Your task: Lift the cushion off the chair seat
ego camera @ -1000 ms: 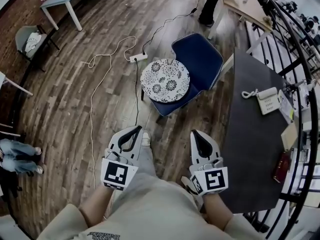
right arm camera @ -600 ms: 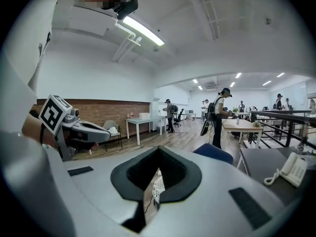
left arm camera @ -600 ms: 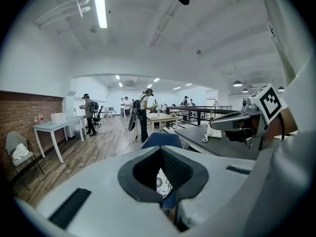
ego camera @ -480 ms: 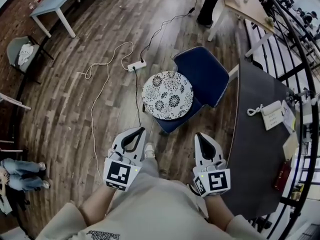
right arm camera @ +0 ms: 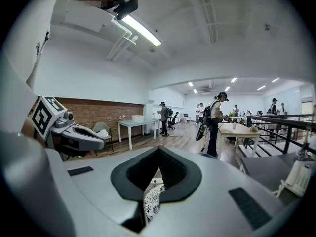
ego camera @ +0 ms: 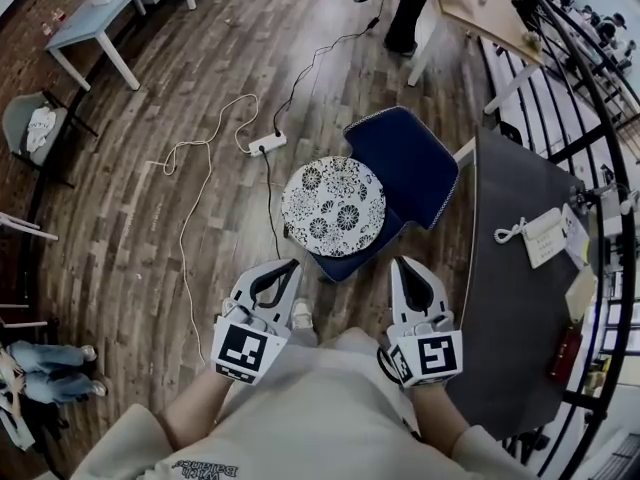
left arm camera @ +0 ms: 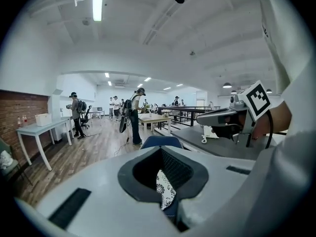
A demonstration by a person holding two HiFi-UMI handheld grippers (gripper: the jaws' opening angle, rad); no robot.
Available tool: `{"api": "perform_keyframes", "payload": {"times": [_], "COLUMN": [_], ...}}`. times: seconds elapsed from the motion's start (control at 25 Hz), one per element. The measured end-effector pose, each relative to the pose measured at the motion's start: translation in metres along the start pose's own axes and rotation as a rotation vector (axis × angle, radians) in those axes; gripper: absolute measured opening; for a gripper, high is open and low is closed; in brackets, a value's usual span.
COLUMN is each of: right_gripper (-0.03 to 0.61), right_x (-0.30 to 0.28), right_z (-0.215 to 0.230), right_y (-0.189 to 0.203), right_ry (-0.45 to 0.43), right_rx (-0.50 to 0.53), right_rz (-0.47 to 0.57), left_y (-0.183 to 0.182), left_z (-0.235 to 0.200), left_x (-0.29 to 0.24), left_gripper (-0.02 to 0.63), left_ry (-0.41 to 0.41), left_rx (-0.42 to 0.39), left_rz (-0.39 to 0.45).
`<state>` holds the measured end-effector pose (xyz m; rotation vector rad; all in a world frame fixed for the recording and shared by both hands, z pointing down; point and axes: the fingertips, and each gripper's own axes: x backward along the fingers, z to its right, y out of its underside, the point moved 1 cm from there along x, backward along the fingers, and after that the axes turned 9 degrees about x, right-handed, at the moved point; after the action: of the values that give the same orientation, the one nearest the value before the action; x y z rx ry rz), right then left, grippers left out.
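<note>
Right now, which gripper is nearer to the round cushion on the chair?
Left, slightly. In the head view the left gripper is just below the lower-left edge of the cushion; the right gripper is off its lower right, farther. Neither touches it.

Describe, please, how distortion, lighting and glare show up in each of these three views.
Head view: strong fisheye bows the floorboards and the railing; the cushion is sharp and evenly lit. Left gripper view: round picture with black corners, ceiling light blown out white, left claw filling the bottom. Right gripper view: same black corners, strip light glaring overhead.
</note>
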<state>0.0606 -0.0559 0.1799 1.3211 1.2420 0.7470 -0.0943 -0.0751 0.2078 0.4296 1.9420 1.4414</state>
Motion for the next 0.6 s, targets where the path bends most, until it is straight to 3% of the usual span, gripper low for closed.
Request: {"api": "perform_keyframes", "payload": {"times": [0.6], "right_gripper": [0.002], "right_x": [-0.017], "right_z": [0.031], "right_y": [0.009], "right_ry": [-0.068], "right_rx": [0.003], "right_rz": [-0.013], "left_y": [-0.022], "left_z": [-0.006], "left_x": [-0.024], "left_gripper": [0.005], "left_ry": [-0.113], "left_rx": [0.03], "left_rz": [0.019]}}
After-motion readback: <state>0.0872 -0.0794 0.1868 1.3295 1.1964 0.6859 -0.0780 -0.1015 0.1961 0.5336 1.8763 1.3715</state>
